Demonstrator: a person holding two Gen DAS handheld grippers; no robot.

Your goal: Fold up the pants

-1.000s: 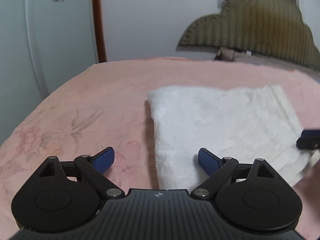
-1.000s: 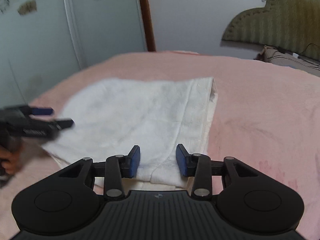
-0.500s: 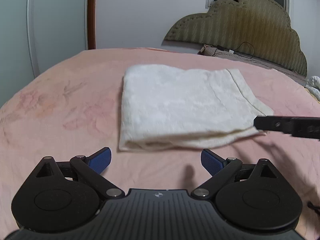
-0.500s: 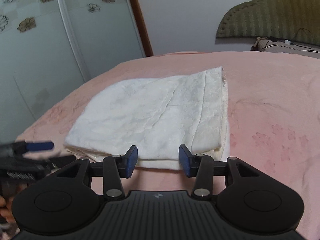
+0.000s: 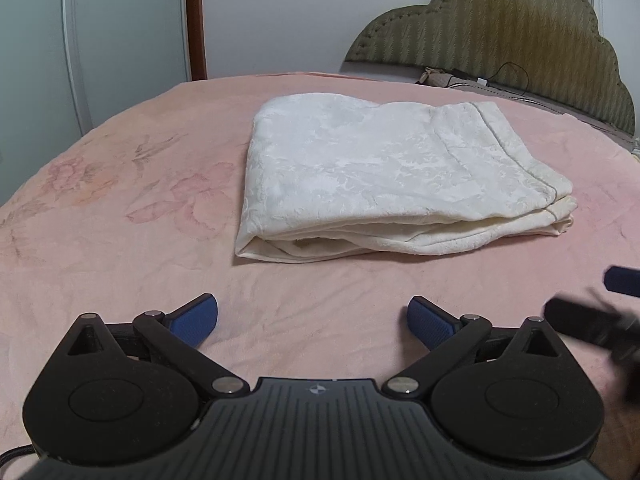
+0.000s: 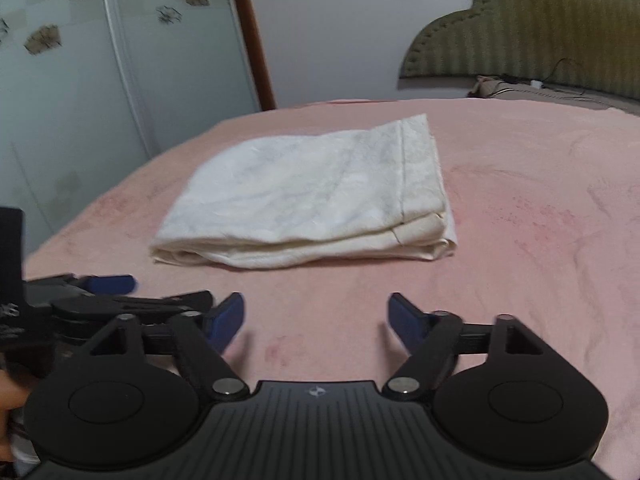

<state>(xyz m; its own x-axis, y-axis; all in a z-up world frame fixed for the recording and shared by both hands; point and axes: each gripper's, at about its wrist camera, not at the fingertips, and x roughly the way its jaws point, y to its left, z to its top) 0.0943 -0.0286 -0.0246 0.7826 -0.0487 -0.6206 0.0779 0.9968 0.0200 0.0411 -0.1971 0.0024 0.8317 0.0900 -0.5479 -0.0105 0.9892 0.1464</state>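
Observation:
The white pants lie folded into a flat rectangular stack on the pink bedspread, ahead of both grippers. They also show in the right wrist view. My left gripper is open and empty, a short way in front of the stack's near edge. My right gripper is open and empty, also short of the stack. The right gripper shows blurred at the right edge of the left wrist view; the left gripper shows at the left of the right wrist view.
An olive padded headboard stands at the far right, with a cable and a bundle below it. A wardrobe with flowered glass doors and a brown door frame stand beyond the bed's left side.
Both grippers have pulled back from the folded pants, which now lie farther ahead. The right gripper's fingers have opened wider; the left stayed open.

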